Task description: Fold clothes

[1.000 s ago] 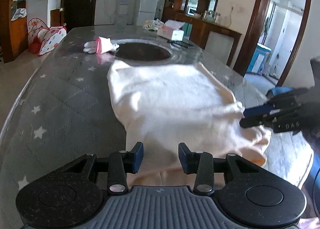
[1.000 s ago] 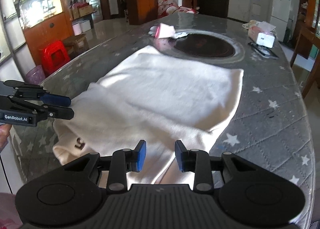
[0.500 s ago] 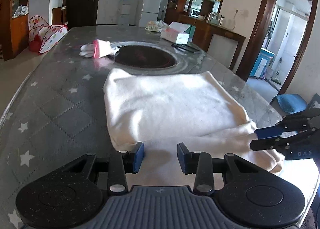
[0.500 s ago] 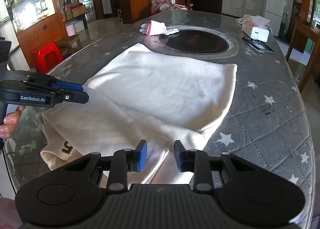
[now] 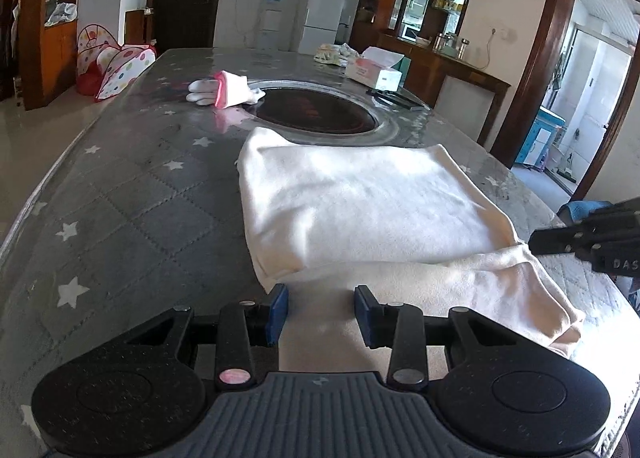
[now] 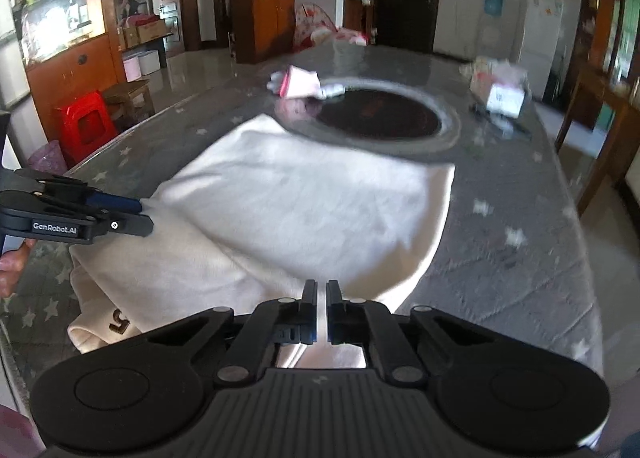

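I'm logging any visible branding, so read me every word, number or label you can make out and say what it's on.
"GenRobot.AI": on the side of the left gripper.
"DAS": cut off at the frame edge, on the right gripper.
A dark mark like "5": on the cream garment, partly folded.
Tissue box print: too small to read.

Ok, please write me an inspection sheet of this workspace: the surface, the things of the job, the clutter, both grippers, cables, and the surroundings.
Surface: grey star-patterned table with a dark round inset.
Job's things: cream garment, partly folded, lying flat.
Clutter: pink-and-white glove, tissue box, a dark flat item beside it.
Grippers: left gripper open at the garment's near edge; right gripper shut on the garment.
Cables: nothing seen.
Surroundings: white fridge, wooden cabinets, red stool, open doorway.
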The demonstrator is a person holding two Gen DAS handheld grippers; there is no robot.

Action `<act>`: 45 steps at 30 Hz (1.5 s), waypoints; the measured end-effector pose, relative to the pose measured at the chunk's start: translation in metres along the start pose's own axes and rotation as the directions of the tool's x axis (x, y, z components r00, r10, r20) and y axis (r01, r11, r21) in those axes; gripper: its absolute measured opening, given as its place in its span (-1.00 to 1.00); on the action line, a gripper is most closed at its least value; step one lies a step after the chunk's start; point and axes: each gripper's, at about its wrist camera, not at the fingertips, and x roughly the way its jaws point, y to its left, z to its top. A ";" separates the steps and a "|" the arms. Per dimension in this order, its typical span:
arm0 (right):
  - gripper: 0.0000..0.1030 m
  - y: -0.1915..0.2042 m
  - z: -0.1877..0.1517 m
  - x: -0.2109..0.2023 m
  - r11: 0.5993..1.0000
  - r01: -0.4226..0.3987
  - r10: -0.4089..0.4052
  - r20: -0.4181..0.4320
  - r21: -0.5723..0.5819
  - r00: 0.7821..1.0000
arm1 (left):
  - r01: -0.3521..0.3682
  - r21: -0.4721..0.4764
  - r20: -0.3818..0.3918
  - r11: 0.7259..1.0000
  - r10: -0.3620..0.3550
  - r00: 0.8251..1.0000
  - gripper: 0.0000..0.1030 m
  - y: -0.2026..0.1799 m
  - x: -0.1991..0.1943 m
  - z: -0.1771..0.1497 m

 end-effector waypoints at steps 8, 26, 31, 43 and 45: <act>-0.58 -0.002 -0.010 0.009 0.998 -0.052 0.053 -0.042 0.027 0.998 | 0.004 0.090 0.046 0.996 -0.008 0.999 -0.08 -0.014 -0.003 0.010; -0.74 0.008 -0.003 0.010 0.999 0.019 -0.019 0.003 -0.048 1.000 | -0.049 0.120 0.060 0.992 0.042 0.997 -0.90 -0.007 0.006 0.008; -0.69 0.011 -0.002 0.003 0.998 0.018 -0.017 0.014 -0.066 1.000 | -0.047 0.103 0.072 0.994 0.040 0.997 -0.88 -0.006 -0.004 0.013; -0.66 0.030 -0.002 -0.001 0.986 -0.051 0.049 -0.019 -0.156 0.999 | 0.025 0.170 0.005 0.985 -0.026 1.000 -0.78 -0.039 0.014 0.007; -0.65 0.033 -0.003 -0.001 0.984 -0.063 0.059 -0.030 -0.168 0.998 | 0.030 0.152 -0.003 0.988 -0.030 1.000 -0.77 -0.037 0.015 0.004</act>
